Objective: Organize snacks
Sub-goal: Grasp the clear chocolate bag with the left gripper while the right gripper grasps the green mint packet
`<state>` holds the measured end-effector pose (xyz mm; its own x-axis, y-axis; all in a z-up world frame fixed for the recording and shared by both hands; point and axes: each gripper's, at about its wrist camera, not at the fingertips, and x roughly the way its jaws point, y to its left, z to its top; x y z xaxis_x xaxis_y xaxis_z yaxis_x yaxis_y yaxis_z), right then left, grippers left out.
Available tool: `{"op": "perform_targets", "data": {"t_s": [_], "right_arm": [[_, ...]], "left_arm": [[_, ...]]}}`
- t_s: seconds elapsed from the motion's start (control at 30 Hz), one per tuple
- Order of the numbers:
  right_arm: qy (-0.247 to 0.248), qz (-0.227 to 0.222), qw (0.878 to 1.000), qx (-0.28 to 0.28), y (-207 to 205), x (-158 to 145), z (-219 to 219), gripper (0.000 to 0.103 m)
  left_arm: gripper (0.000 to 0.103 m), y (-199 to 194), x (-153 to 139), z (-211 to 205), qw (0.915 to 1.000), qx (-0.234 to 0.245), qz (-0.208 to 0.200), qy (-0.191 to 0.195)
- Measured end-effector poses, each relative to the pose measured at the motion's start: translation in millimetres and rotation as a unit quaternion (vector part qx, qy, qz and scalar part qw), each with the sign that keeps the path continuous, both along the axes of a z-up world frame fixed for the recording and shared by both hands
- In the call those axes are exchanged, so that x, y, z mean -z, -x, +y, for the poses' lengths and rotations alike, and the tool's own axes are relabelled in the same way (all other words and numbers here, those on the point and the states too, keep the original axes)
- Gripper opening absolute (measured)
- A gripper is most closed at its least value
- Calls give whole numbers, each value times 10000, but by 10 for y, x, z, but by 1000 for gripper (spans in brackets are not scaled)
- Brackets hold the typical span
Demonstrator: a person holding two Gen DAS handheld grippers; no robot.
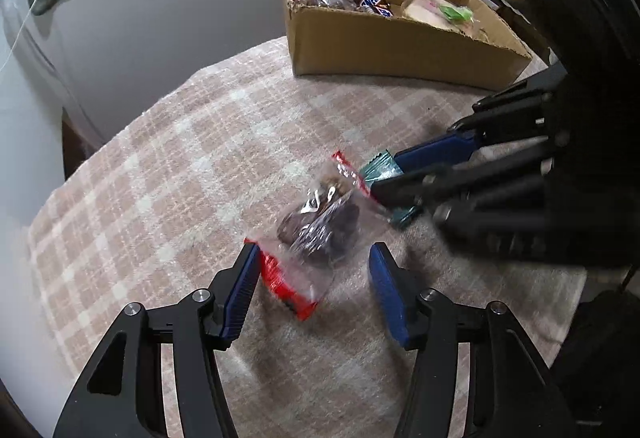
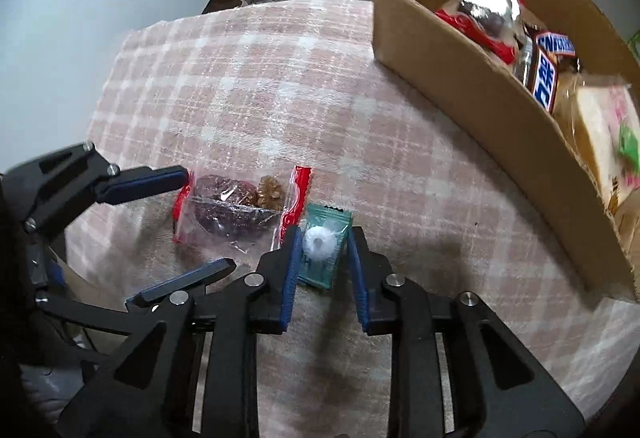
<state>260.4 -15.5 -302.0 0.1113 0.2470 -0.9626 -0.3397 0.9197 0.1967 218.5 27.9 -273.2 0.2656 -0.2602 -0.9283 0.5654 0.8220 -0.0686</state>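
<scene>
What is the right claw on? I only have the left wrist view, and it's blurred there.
Observer: A teal packet with a white ring-shaped candy inside. The right claw has a finger on each side; I can't tell whether it's squeezing.
Operator: And the bag at the left claw?
Observer: The clear bag lies on the checked cloth, between the fingers of the open left claw.
Operator: Contents?
Observer: Dark dried fruit, plus a pale brown piece that looks like walnut.
</scene>
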Motion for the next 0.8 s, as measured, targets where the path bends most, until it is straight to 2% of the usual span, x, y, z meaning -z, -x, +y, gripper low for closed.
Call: {"op": "perform_targets", "data": {"t_s": [0.17, 0.3, 0.37, 0.57, 0.67, 0.8], "right_arm": [[353, -185, 9977, -544, 103, 3, 98, 23], [437, -147, 9969, -638, 74, 27, 56, 23], [312, -87, 9975, -622, 62, 37, 23, 24], [-161, -29, 9986, -498, 60, 64, -202, 24], [-199, -86, 9985, -509, 111, 37, -385, 26], [-6, -281, 9973, -678, 214, -8, -320, 27]], "left_arm": [[56, -77, 14, -59, 10000, 57, -37, -33], [56, -140, 76, -201, 9995, 264, -50, -174], [56, -205, 145, -291, 9992, 324, -41, -242], [56, -339, 211, -337, 9997, 236, 19, -1], [53, -359, 214, -300, 9997, 175, 13, 143], [44, -345, 155, -106, 9997, 8, -13, 263]]}}
